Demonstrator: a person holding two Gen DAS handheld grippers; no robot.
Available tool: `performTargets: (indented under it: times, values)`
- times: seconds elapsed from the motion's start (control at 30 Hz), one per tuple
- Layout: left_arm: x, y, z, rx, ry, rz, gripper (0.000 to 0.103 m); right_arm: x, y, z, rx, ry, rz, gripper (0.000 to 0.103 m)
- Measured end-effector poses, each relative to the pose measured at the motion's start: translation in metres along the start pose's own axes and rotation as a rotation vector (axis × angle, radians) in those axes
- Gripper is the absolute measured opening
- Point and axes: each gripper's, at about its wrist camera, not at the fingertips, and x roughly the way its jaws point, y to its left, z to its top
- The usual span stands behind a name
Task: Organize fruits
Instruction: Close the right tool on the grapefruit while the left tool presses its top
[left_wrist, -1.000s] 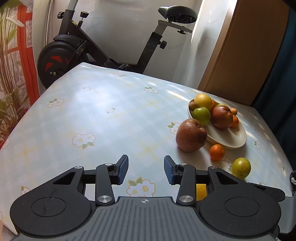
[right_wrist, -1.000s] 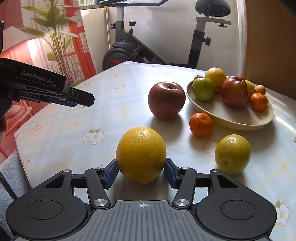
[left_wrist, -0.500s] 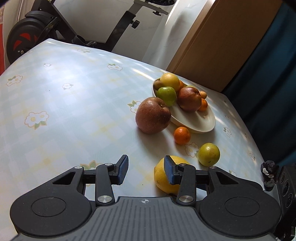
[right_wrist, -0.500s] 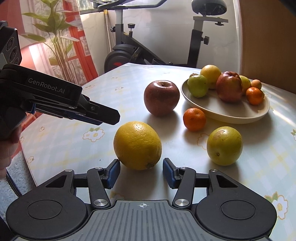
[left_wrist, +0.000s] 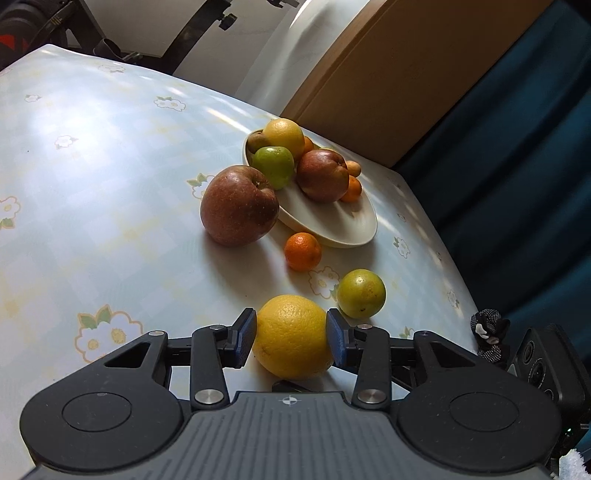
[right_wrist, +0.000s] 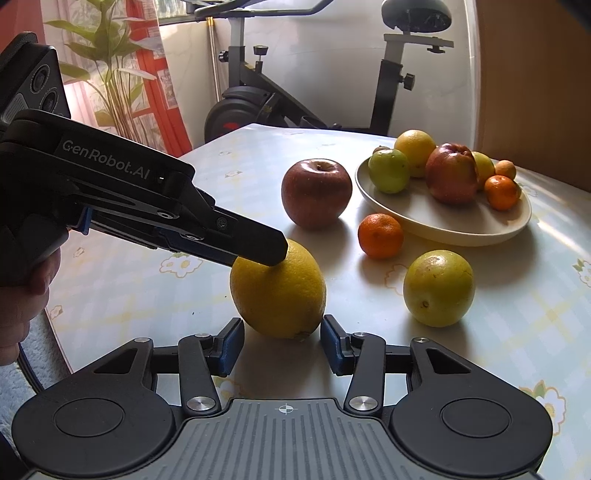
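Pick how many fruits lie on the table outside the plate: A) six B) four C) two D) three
B: the red apple, the small mandarin, the greenish-yellow fruit and the large yellow citrus all sit on the table, off the plate.

The desk (left_wrist: 92, 177) lies bare over its whole left half, open to its far edge. Toward the right edge the way is crowded: a red apple (left_wrist: 239, 205) touching, it seems, the plate (left_wrist: 343, 225), with a mandarin (left_wrist: 302, 251) and a green fruit (left_wrist: 361, 293) close together, narrow gaps between.
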Motion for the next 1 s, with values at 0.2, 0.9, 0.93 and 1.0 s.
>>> performTargets:
  times: [0.2,0.9,0.93,1.0]
  values:
    - [0.002,-0.001,0.000,0.012,0.001,-0.003,0.043,-0.006,0.009,0.003,-0.091,-0.011,-0.038,0.044]
    - [0.003,-0.002,-0.002,-0.006,-0.042,0.018,0.043,-0.008,-0.004,-0.004,0.018,-0.073,0.005,0.043]
    - [0.003,-0.002,-0.002,-0.005,-0.046,0.018,0.043,-0.008,-0.006,-0.004,0.030,-0.076,0.010,0.044]
    - [0.003,-0.002,-0.003,-0.009,-0.055,0.021,0.043,-0.007,-0.011,-0.005,0.078,-0.084,0.026,0.044]
